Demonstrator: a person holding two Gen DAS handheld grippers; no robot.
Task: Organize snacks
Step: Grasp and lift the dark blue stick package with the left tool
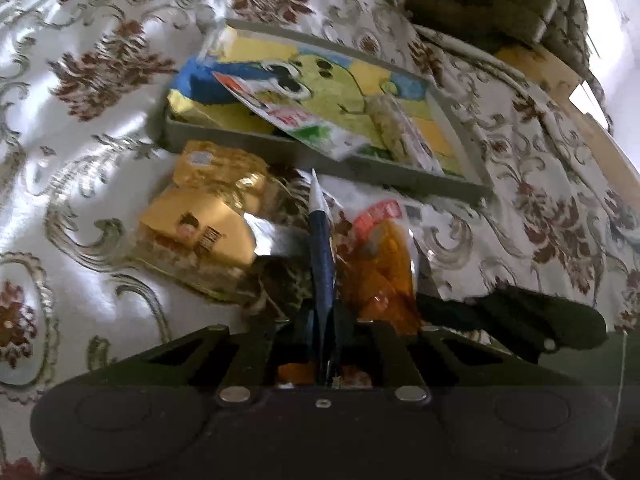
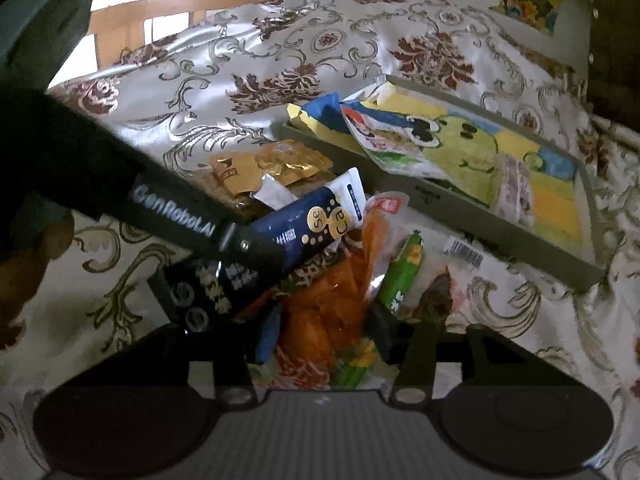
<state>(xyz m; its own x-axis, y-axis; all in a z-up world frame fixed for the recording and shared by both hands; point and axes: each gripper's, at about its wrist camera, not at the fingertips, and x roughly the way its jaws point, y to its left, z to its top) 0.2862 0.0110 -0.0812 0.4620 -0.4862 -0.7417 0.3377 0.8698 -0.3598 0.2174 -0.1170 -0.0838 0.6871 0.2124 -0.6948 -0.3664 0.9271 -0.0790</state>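
A grey tray point(image 1: 420, 179) point(image 2: 516, 240) with a cartoon frog liner lies on the flowered cloth and holds a few snack packets point(image 1: 304, 120). My left gripper point(image 1: 324, 320) is shut on a dark blue snack packet point(image 1: 322, 248), seen edge-on; the right wrist view shows the left gripper point(image 2: 256, 256) clamped on this packet point(image 2: 316, 220). My right gripper point(image 2: 326, 332) is open around an orange snack bag point(image 2: 328, 308) in the loose pile before the tray. A yellow packet point(image 1: 196, 224) and a green packet point(image 2: 404, 276) lie beside it.
The flowered tablecloth point(image 1: 80, 140) covers the whole surface. A green woven cushion point(image 1: 492, 0) sits behind the tray. A wooden chair point(image 2: 160, 20) stands beyond the far edge. A barcode-labelled clear packet point(image 2: 464, 256) lies against the tray's front wall.
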